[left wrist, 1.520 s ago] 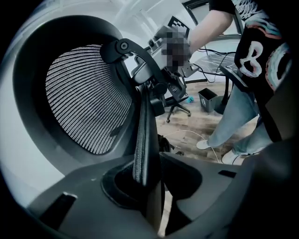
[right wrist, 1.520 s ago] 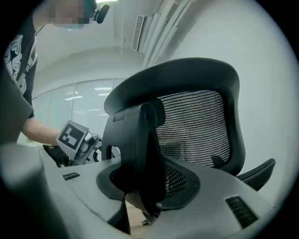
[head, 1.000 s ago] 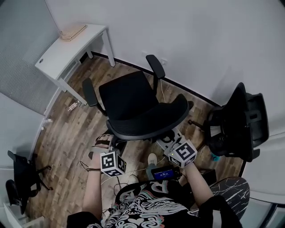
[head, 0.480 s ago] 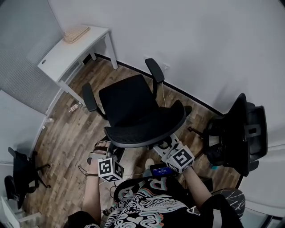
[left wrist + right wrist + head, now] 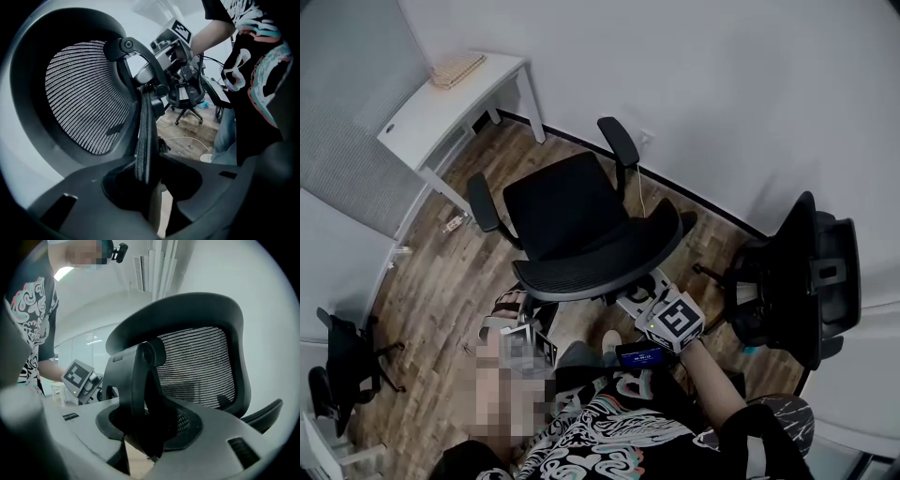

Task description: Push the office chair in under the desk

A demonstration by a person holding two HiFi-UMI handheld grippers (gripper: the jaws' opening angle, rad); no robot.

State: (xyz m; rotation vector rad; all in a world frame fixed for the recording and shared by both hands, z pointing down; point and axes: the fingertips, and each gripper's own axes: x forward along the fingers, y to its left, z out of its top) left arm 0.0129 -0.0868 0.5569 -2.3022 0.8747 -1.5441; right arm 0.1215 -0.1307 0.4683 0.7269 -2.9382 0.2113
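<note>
Two tongs are on the office chair (image 5: 567, 211). It stands on the wood floor (image 5: 441, 281) at the centre of the head view, well apart from the white table (image 5: 422, 117) at 10 o'clock, with its seat turned toward that table. Your left tongs (image 5: 149, 166) are closed on the thin edge of the mesh backrest (image 5: 84, 108). Your right tongs (image 5: 150, 425) have just been opening and stand wide, pads against the thick rear bracket (image 5: 136, 380) between them. A second chair (image 5: 797, 272) sits at 3 o'clock.

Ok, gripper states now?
Left gripper: shut on the office chair's backrest rim.
Right gripper: jaws just opened wider, backrest bracket between them; grip cannot be told.
</note>
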